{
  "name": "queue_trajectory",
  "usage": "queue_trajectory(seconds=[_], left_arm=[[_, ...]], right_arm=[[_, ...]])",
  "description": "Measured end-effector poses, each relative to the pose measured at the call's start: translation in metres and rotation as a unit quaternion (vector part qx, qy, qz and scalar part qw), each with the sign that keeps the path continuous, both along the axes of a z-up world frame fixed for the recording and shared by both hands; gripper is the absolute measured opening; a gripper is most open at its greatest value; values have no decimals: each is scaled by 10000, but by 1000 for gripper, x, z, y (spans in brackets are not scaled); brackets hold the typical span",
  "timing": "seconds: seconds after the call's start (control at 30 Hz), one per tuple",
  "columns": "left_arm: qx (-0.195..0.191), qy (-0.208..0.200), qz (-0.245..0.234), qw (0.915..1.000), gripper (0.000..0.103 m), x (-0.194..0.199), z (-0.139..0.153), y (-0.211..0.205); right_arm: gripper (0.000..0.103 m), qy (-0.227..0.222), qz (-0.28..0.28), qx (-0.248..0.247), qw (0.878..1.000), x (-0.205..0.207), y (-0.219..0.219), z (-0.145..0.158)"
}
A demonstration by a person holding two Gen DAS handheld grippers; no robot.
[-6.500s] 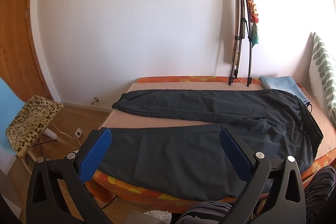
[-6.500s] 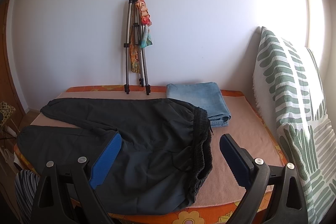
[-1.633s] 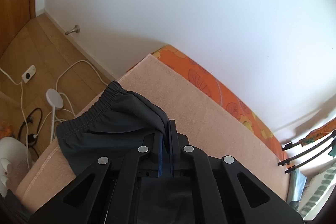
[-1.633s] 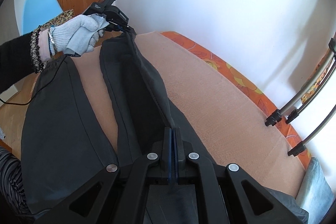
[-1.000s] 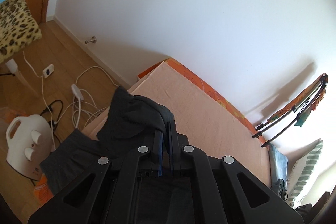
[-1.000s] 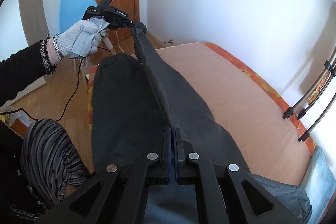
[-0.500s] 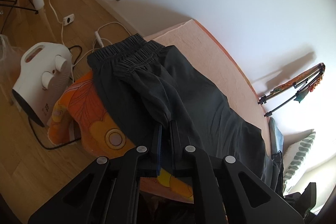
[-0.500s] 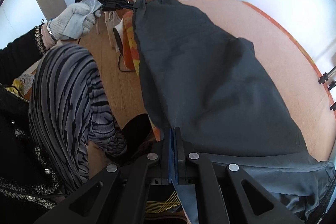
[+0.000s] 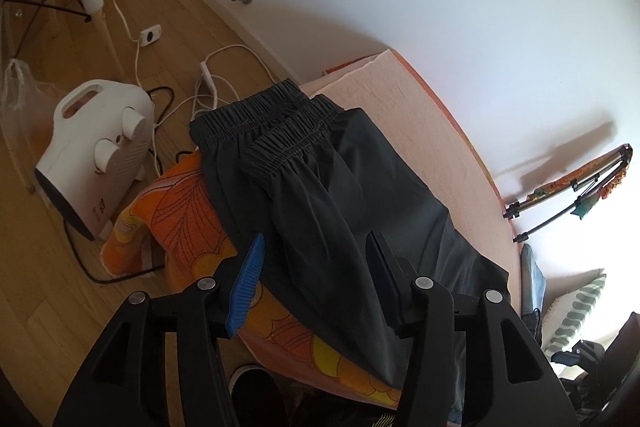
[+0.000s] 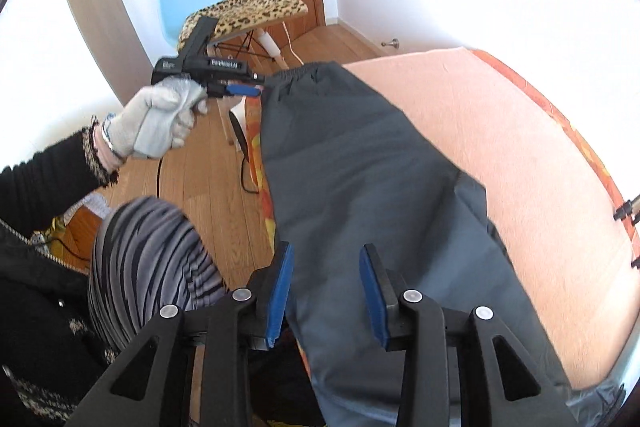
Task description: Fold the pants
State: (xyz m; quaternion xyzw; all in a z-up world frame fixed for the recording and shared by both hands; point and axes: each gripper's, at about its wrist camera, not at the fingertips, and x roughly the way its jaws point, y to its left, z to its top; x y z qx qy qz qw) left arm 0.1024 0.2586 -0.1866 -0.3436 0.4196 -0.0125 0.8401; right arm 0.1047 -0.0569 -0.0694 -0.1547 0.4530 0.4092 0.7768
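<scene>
The dark grey pants [image 9: 332, 195] lie on the bed with one leg folded over the other, cuffs [image 9: 276, 131] stacked at the bed's near-left corner. They also show in the right wrist view [image 10: 360, 187] along the bed's front edge. My left gripper [image 9: 316, 267] is open just above the legs near the cuffs, holding nothing. It also shows in the right wrist view [image 10: 256, 91], in a gloved hand by the cuff end. My right gripper [image 10: 324, 287] is open over the pants' near edge, holding nothing.
The bed [image 9: 420, 131] has a peach cover over an orange flowered sheet [image 9: 180, 211]. A white fan heater [image 9: 96, 151] and cables lie on the wood floor at left. A blue chair with a leopard cushion [image 10: 244, 11] stands by the door. A folded tripod [image 9: 568, 199] leans on the far wall.
Both grippers were shut on the far pant leg and carried it over onto the near leg. Now both have opened and let go, and the leg lies on the other.
</scene>
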Motion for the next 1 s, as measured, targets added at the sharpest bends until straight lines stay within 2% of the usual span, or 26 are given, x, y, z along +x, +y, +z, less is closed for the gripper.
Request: queue_trajectory(seconds=[0.1,0.23,0.27,0.33,0.4,0.5,0.63,0.8,0.83,0.9,0.93,1.0], left_arm=[[-262,23,171,9995,52,3,-10,6],[-69,52,298,9995,47,5,-16,4],[16,30,348,9994,44,5,-16,3],[200,-23,370,9991,31,5,-15,0],[377,-87,368,9986,21,5,-14,-3],[504,-169,352,9980,11,7,-15,-4],[725,-262,269,9967,7,6,-15,-7],[787,-329,226,9961,5,6,-17,-6],[831,-355,215,9957,5,6,-17,-6],[876,-416,218,9950,5,5,-15,-7],[871,-452,220,9949,5,4,-14,-6],[838,-506,245,9949,4,3,-13,-5]], right_arm=[[39,-94,8,263,9996,38,22,10],[45,-2,38,659,9978,100,69,14],[45,14,85,679,9977,115,82,12],[47,207,155,719,9971,143,118,10],[47,515,301,722,9956,167,154,-2],[47,619,473,529,9956,193,203,-24],[48,783,626,295,9945,213,253,-61],[48,1052,725,-11,9918,231,284,-100],[47,1084,749,-63,9913,231,286,-106],[27,1116,803,-81,9905,232,295,-112],[24,1120,811,-50,9904,231,296,-112],[6,1032,893,17,9906,225,296,-107]])
